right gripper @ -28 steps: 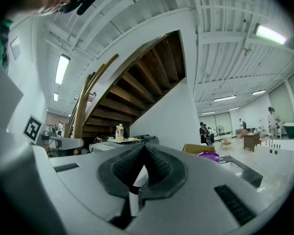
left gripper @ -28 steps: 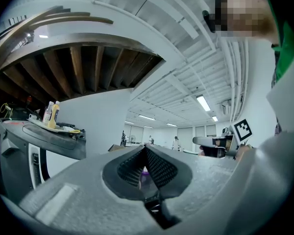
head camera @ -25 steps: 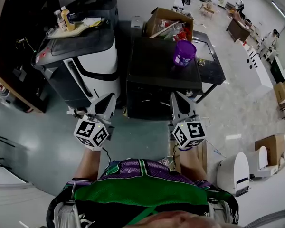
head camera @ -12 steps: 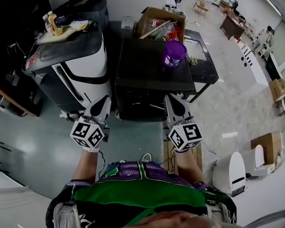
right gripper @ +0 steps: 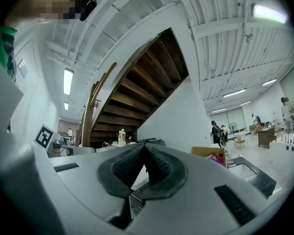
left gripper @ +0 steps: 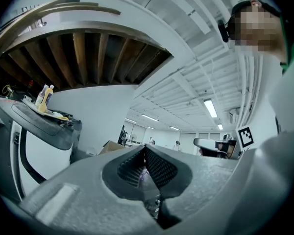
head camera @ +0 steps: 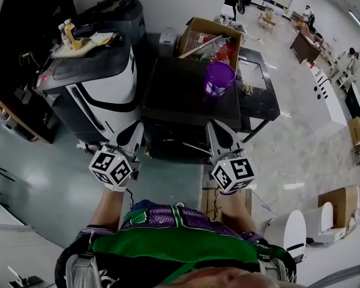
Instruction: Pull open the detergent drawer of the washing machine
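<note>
The white washing machine (head camera: 111, 83) is standing with bottles (head camera: 69, 33) on top, its drawer not discernible. To its right, a purple tub (head camera: 219, 78) and a cluttered cardboard box (head camera: 211, 38) are sitting. Left gripper (head camera: 136, 126) and right gripper (head camera: 214, 126) are hovering before it, jaws closed, empty.

We record a purple tub (head camera: 218, 78) standing upright, near an open cardboard box (head camera: 192, 32) but apart from it. The box holds mixed items, some red. To the left, two bottles (head camera: 69, 33) stand at the end of a cluttered tray (head camera: 91, 42). A wooden stair (right gripper: 142, 89) rises overhead, seen from below. On the floor (head camera: 42, 179) at right we find a white unit (head camera: 288, 224) and a second carton (head camera: 339, 191) beside it. Ceiling lights (right gripper: 269, 12) are lit. People (head camera: 352, 53) stand well off.
</note>
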`<state>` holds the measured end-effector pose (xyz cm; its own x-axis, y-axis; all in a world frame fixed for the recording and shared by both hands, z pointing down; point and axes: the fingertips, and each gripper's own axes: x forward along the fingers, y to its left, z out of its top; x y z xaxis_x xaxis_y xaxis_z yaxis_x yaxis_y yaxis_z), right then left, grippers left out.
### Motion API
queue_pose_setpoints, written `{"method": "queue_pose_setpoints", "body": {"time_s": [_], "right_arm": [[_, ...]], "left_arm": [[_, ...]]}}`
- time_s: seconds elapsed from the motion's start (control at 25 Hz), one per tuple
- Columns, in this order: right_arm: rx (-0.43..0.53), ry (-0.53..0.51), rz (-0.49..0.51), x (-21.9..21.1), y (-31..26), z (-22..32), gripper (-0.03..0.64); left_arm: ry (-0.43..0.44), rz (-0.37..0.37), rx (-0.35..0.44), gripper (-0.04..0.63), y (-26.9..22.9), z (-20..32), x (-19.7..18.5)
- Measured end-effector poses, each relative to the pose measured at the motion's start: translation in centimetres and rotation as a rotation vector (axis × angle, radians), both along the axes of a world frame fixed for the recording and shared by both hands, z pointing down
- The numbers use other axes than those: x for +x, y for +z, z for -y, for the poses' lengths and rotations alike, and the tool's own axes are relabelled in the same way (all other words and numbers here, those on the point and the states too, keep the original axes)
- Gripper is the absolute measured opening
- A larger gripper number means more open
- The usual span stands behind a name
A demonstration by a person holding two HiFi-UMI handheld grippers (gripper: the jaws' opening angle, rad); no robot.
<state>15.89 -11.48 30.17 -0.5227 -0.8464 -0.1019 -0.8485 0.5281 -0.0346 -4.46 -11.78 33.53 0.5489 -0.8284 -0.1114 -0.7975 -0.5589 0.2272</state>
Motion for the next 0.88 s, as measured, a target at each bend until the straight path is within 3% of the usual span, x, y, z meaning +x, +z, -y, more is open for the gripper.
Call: {"method": "queue_pose_setpoints", "body": {"time_s": [0.16,0.44,0.6,0.68,0.76,0.88], "right_arm": [[-0.001,-0.020,0.011,0.4,0.1,1.0,0.002],[0.004,-0.021,0.015,-0.1,-0.6,2.3,0.002],[0.017,-0.011,-0.016,-0.2,-0.6,2.9,0.002],[0.010,-0.004,-0.011,-0.4,-0.2,3.1,0.002],[0.004,0.000,-0.015,-0.7,0.0,3.2,0.002],[0.003,0.003,-0.035,-1.0,0.1,3.2,0.002]], "left_arm": [[-0.022,0.024,0.013,0.017,-0.2,0.7,1.0],[0.040,-0.014,0.012,0.017,-1.2,2.4,1.5],[0.062,0.020,0.000,0.021,-0.7,3.5,2.3],[0.094,0.028,-0.012,0.088,-0.3,3.8,2.7],[0.132,-0.002,-0.023,0.220,-0.1,4.1,2.9],[0.143,-0.014,-0.007,0.285,0.0,4.6,3.0]]}}
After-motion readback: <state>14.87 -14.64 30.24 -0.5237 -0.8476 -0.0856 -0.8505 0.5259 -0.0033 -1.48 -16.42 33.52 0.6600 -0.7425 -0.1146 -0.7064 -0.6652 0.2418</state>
